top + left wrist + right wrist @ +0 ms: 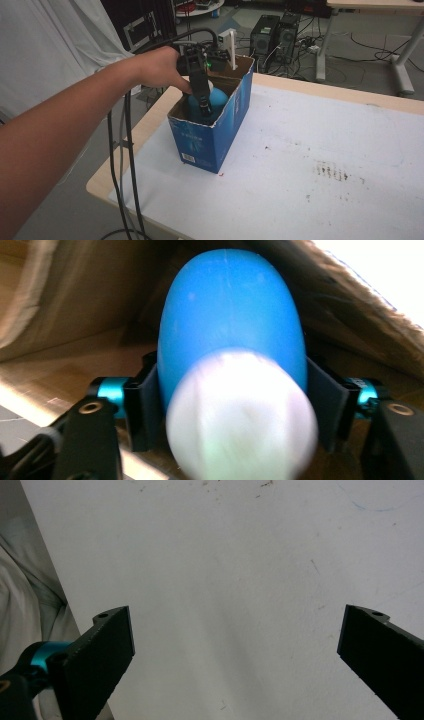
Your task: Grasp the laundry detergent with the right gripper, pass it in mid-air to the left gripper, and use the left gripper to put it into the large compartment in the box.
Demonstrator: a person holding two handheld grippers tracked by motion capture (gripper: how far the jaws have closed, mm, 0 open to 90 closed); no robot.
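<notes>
On the blue box (212, 135), print too small to read.

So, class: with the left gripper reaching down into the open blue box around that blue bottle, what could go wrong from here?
1. The blue bottle is smooth and rounded, and the left gripper flanks it low near its white cap; it may slip.
2. The blue box is narrow, with cardboard walls close on both sides; the gripper or bottle may snag and tip it.
3. The box stands near the table edge, so a snag could drag it off.
</notes>
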